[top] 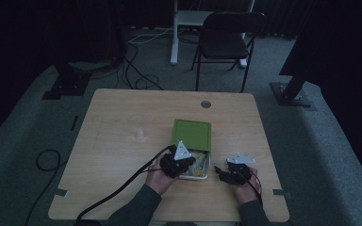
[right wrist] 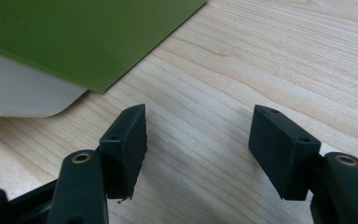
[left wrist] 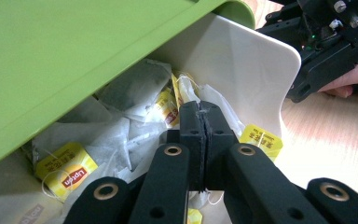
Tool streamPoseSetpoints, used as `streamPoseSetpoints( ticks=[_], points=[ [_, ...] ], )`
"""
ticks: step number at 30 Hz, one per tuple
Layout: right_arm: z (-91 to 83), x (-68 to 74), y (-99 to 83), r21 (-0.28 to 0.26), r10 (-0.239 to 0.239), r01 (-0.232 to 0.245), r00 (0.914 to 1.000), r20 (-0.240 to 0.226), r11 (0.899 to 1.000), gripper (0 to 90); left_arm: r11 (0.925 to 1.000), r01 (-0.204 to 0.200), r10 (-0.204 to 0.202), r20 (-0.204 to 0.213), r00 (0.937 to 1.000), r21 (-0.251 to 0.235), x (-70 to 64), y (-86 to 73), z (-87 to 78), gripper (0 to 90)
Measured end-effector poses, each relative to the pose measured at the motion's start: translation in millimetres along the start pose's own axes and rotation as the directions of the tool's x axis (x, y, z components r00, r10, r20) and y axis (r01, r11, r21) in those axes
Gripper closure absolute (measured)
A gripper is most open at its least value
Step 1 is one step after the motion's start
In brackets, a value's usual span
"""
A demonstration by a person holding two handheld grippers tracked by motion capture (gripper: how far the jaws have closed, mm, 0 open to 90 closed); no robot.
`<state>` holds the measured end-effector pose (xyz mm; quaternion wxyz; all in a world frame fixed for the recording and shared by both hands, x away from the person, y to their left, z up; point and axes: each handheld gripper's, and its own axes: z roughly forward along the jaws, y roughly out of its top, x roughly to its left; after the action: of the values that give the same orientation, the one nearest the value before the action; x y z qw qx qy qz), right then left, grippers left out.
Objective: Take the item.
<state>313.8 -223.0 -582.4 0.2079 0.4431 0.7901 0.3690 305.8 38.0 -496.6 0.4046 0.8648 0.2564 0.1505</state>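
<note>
Right claw point(right wrist: 200, 140) gapes above the table point(right wrist: 261, 60), beside the green lid point(right wrist: 84, 32).

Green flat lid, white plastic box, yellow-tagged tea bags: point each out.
Green flat lid point(top: 192, 133), high view, middle of its top face.
White plastic box point(left wrist: 256, 70), left gripper view, bare inner wall.
Yellow-tagged tea bags point(left wrist: 70, 170), left gripper view, yellow paper tag of one bag.

One white box point(top: 206, 175), one green lid point(top: 192, 134), two hand-held grippers, one chair point(top: 226, 35).
</note>
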Motion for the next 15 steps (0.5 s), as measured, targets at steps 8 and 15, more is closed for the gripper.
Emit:
streamPoseSetpoints(
  ticks=[8,15],
  points=[
    [0.0,0.0,0.0,0.000,0.000,0.000,1.0000,0.000,1.000,36.5,0.9999,-0.008,0.009,0.027,0.9996,-0.013,-0.1,2.1,-10.7,90.0],
    [0.0,-0.2,0.0,-0.001,-0.001,0.001,1.0000,0.000,1.000,36.4,0.9993,-0.024,0.024,0.007,0.9997,-0.028,1.3,4.0,-23.3,90.0]
  ],
)
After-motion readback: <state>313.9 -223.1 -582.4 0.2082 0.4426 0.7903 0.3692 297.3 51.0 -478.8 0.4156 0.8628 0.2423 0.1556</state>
